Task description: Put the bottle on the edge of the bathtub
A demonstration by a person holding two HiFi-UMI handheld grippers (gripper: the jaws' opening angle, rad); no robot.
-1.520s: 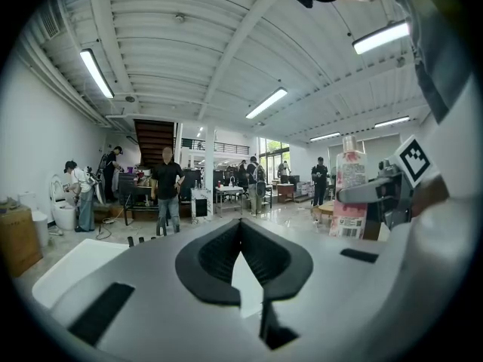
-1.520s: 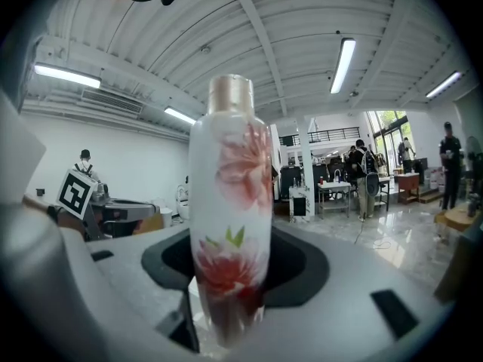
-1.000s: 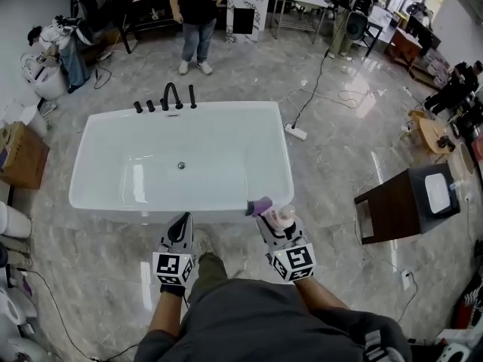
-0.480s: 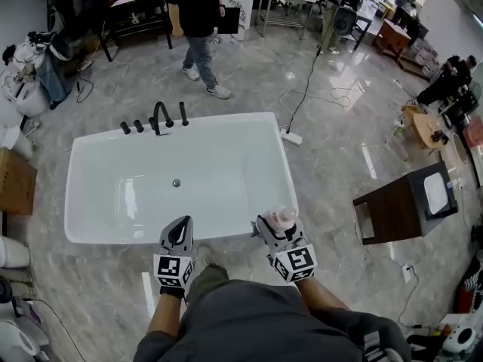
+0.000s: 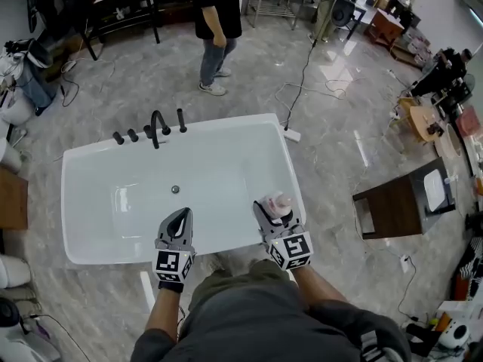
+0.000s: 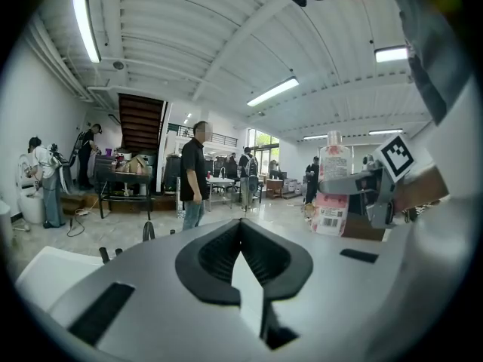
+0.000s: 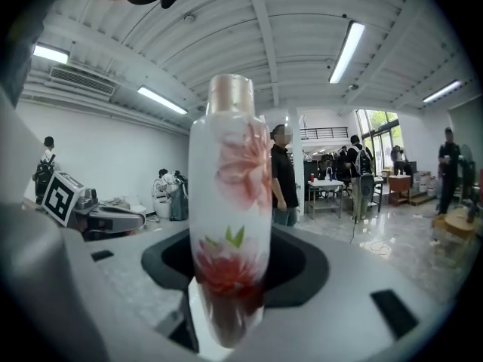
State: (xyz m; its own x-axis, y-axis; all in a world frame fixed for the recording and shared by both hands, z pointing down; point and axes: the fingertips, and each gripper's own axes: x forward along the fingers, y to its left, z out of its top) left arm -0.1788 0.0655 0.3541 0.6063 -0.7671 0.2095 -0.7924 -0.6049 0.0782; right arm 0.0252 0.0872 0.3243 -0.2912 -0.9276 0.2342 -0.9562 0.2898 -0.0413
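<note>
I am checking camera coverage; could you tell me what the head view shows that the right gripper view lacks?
Only the head view shows the bathtub and its faucet. Only the right gripper view shows the flower print on the bottle and ceiling lights. Both show the bottle in the right tongs, the left tongs and a person in black.

No words can be read; the bottle bears only a barcode.

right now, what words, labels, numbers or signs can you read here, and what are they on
No text is readable.
White flower-printed bottle, front: flowers only, no words.
Its pink back label with barcode: print too small to read.
Black-and-white square markers: patterns, no letters.
</note>
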